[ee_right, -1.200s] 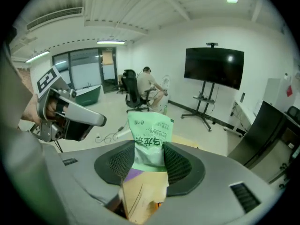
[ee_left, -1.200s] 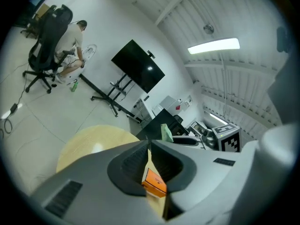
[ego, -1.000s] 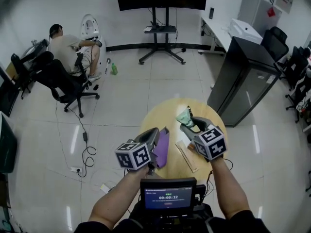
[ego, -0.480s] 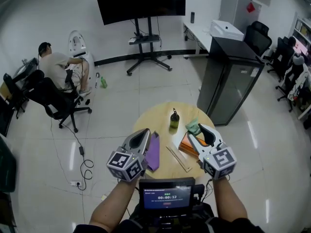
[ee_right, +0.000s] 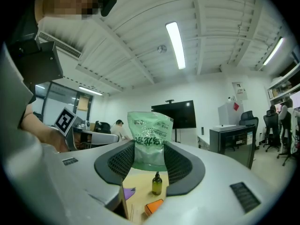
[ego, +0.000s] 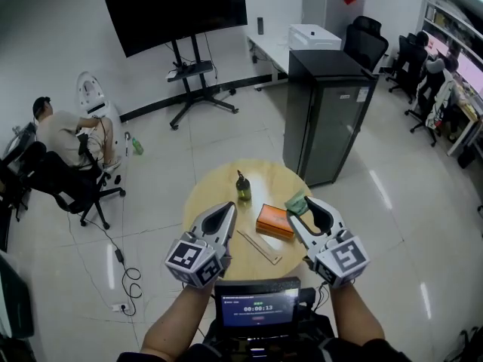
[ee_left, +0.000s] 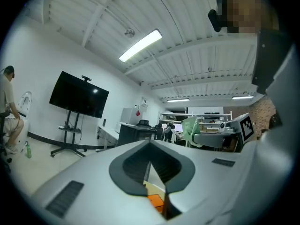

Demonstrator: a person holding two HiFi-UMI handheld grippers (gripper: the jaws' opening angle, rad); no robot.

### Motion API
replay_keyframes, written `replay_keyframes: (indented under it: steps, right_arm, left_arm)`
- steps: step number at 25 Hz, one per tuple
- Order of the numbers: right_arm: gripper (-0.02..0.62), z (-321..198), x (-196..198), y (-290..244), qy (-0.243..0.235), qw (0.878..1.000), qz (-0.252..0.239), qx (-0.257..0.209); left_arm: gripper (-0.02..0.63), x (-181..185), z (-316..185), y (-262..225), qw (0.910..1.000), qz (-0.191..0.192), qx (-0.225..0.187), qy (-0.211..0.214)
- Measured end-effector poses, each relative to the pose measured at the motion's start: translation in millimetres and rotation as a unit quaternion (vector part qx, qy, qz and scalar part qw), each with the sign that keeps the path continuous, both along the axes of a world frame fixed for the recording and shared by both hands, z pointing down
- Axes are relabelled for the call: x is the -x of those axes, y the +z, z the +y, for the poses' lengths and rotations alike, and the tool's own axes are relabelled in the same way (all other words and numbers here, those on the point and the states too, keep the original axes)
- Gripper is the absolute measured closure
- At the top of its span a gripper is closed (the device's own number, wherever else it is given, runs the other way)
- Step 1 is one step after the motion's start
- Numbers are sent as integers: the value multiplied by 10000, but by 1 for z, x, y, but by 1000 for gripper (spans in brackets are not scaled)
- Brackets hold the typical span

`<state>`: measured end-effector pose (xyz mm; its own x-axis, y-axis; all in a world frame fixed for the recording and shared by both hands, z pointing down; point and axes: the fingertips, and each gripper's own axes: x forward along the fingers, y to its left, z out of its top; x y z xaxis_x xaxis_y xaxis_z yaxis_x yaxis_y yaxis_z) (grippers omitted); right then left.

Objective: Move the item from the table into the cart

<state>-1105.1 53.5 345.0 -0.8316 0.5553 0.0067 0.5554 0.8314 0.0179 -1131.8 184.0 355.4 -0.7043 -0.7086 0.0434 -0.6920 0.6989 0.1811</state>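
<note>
The green packet [ee_right: 150, 142] is clamped upright in the right gripper's [ego: 306, 211] jaws, above the round table's [ego: 215, 191] near right edge; the left gripper [ego: 219, 217], jaws closed on nothing, is level alongside; bare floor [ego: 151, 202] rings the table; a black cabinet [ego: 324, 111] stands close behind it.

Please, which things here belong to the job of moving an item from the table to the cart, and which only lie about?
For the job:
- green packet, held in the right claw
- round table
- perhaps next: bottle, orange box
- no cart in view

Lying about:
- television
- black cabinet
- seated person
</note>
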Motion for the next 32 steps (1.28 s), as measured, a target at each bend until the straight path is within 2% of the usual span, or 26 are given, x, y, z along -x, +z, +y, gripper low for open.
replay_keyframes:
  steps: [4, 8, 13, 18, 22, 27, 29, 32]
  right_arm:
    - [414, -43, -14, -3, 397, 9992, -87, 4]
    - [416, -92, -43, -3, 1196, 9927, -174, 20]
    - [414, -163, -113, 5, 2388, 9708, -205, -52]
    - [414, -242, -226, 4, 3632, 9315, -163, 123]
    - [414, -309, -348, 4, 4422, 8964, -283, 115]
    - [414, -389, -528, 9, 5272, 8491, -314, 120]
    - [416, -422, -608, 9, 5587, 8286, -336, 75]
    - [416, -465, -756, 12, 6040, 7961, -364, 59]
  left_arm:
    - [606, -3, -50, -4, 9979, -357, 4, 548]
    - [606, -16, -111, 0, 9900, -374, -10, 1358]
    - [606, -65, -192, 7, 9663, -349, -156, 2545]
    - [606, -148, -270, 5, 9337, -310, -210, 3562]
    - [606, -243, -348, 9, 9065, -281, -136, 4211]
    - [606, -399, -462, 6, 8661, -266, -224, 4986]
    - [606, -475, -513, 4, 8457, -353, -305, 5316]
    - [606, -618, -581, 11, 8128, -365, -243, 5809]
